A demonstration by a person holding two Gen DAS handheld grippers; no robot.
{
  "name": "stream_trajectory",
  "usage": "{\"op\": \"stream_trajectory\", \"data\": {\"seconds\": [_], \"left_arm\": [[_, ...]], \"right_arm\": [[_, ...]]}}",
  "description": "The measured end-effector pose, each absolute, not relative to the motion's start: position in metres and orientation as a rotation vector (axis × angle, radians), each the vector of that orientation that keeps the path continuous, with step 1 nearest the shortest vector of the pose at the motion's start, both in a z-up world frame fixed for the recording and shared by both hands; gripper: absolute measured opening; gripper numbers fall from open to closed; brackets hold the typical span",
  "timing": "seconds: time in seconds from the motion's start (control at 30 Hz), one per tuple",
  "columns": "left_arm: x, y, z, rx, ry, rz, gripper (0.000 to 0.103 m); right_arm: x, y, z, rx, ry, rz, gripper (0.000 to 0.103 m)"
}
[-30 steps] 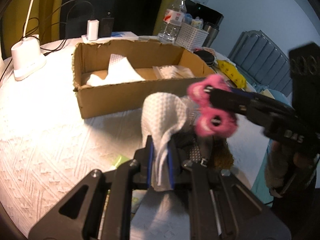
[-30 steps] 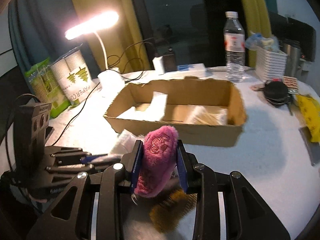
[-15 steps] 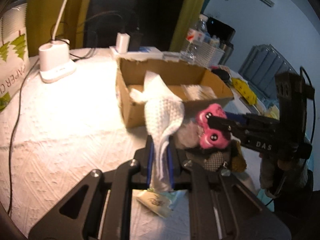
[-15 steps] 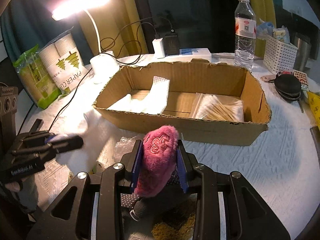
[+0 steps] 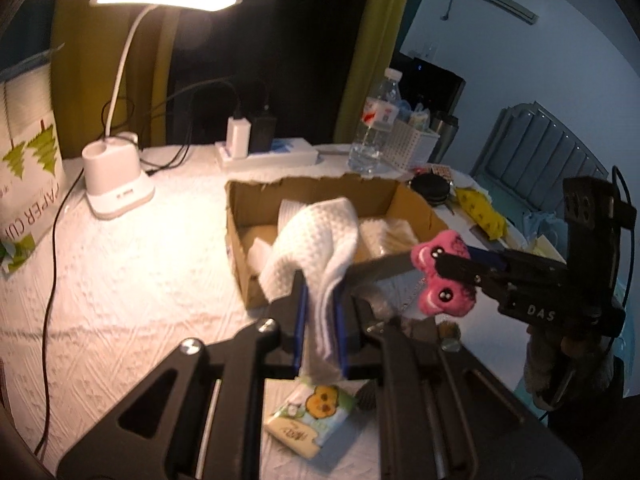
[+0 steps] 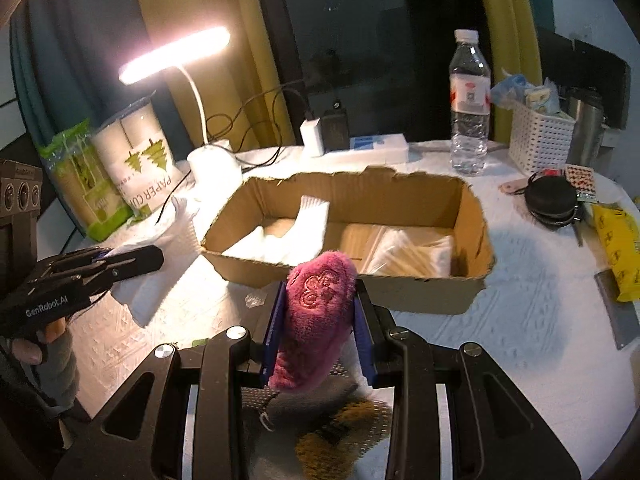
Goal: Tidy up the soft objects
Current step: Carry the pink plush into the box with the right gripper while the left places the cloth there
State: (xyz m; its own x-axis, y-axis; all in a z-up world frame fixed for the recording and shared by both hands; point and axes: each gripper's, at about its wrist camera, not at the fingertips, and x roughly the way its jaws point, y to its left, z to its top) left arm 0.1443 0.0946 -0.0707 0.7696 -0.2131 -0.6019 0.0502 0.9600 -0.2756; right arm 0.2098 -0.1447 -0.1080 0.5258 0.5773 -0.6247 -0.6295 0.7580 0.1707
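My left gripper is shut on a white waffle-weave cloth, held above the table just in front of the cardboard box. My right gripper is shut on a pink plush toy, raised near the box's front wall. The box holds a white cloth and a bag of wooden sticks. In the left wrist view the right gripper shows with the pink toy. In the right wrist view the left gripper shows with the white cloth.
A lit desk lamp, paper cup sleeve, water bottle, white basket, black pouch and yellow packet ring the box. A tissue pack and more soft items lie on the table below the grippers.
Both grippers have risen and pulled back from the pile with their loads. The left one swung left, so the lamp now shows. Both holds are unchanged.
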Motion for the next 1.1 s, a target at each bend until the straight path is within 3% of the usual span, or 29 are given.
{"op": "stream_trajectory", "data": {"seconds": [0.53, 0.87, 1.03, 1.1], "left_arm": [[0.184, 0.082, -0.05, -0.222, 0.636, -0.114, 0.013], [0.217, 0.086, -0.07, -0.227, 0.664, -0.084, 0.013], [0.23, 0.093, -0.085, -0.243, 0.709, -0.061, 0.015], [0.234, 0.094, -0.09, -0.243, 0.724, -0.059, 0.021]], "right_arm": [[0.242, -0.178, -0.089, -0.014, 0.658, 0.712, 0.034], [0.267, -0.174, -0.089, 0.021, 0.652, 0.721, 0.034], [0.278, -0.161, -0.097, 0.015, 0.678, 0.727, 0.034], [0.283, -0.156, -0.1, 0.012, 0.69, 0.728, 0.035]]}}
